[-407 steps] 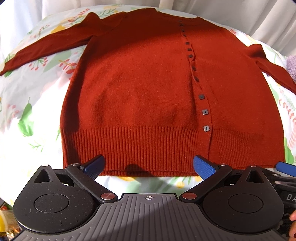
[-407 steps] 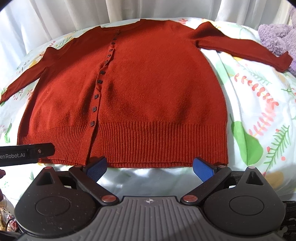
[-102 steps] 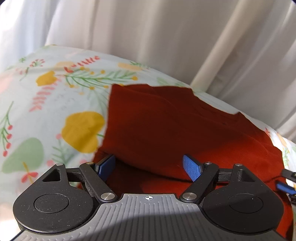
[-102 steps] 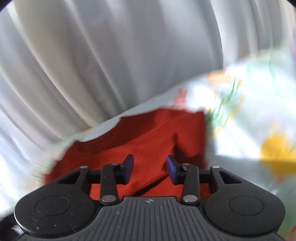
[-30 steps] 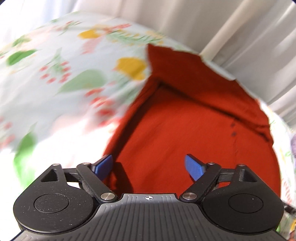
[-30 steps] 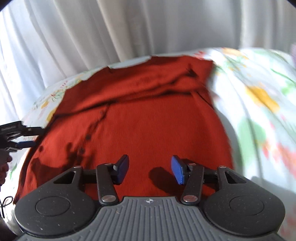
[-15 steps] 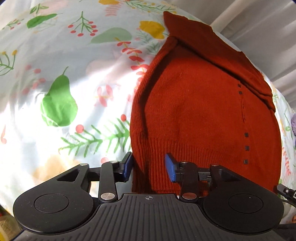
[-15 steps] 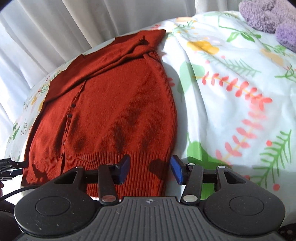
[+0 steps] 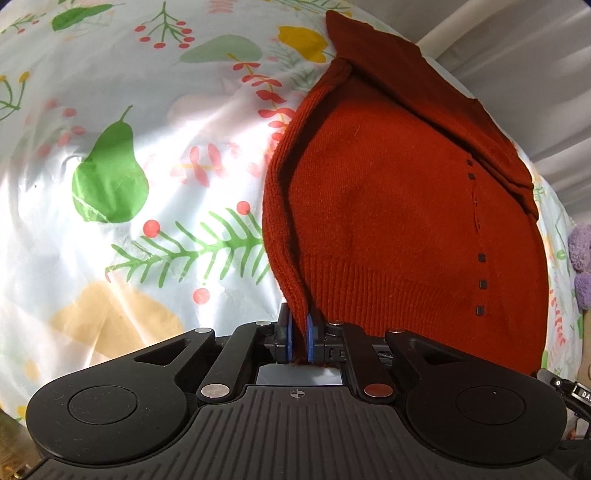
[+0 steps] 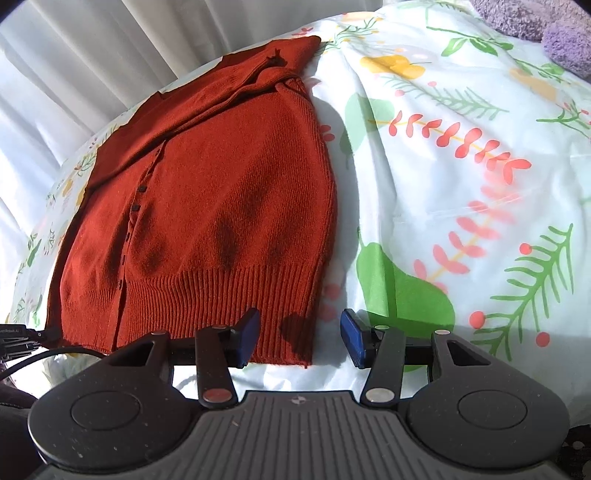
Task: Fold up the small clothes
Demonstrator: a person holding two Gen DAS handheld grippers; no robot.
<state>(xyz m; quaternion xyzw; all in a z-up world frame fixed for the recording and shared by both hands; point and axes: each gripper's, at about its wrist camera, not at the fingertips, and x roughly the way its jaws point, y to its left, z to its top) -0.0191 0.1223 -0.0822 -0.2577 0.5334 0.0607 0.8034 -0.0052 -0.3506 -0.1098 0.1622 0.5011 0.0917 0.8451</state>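
Note:
A rust-red buttoned cardigan [image 9: 388,206] lies flat on the floral sheet with both sleeves folded across its upper part. My left gripper [image 9: 298,332] is shut on the ribbed hem's left corner, and the knit rises in a ridge from the blue pads. In the right wrist view the cardigan [image 10: 221,192] stretches away from me. My right gripper [image 10: 300,338] stands open low over the hem, its blue fingers [image 10: 248,332] apart. The hem's right corner [image 10: 295,347] lies between them, and the pads do not press on it.
The floral sheet [image 10: 461,184] spreads wide to the right of the cardigan and to its left [image 9: 129,166]. A purple fuzzy item [image 10: 535,26] lies at the far right corner of the bed. White curtains [image 10: 92,55] hang behind the bed.
Both grippers have drawn back from the folded sleeves to the hem. The left jaws have closed on the hem's left corner. The right jaws kept the same gap.

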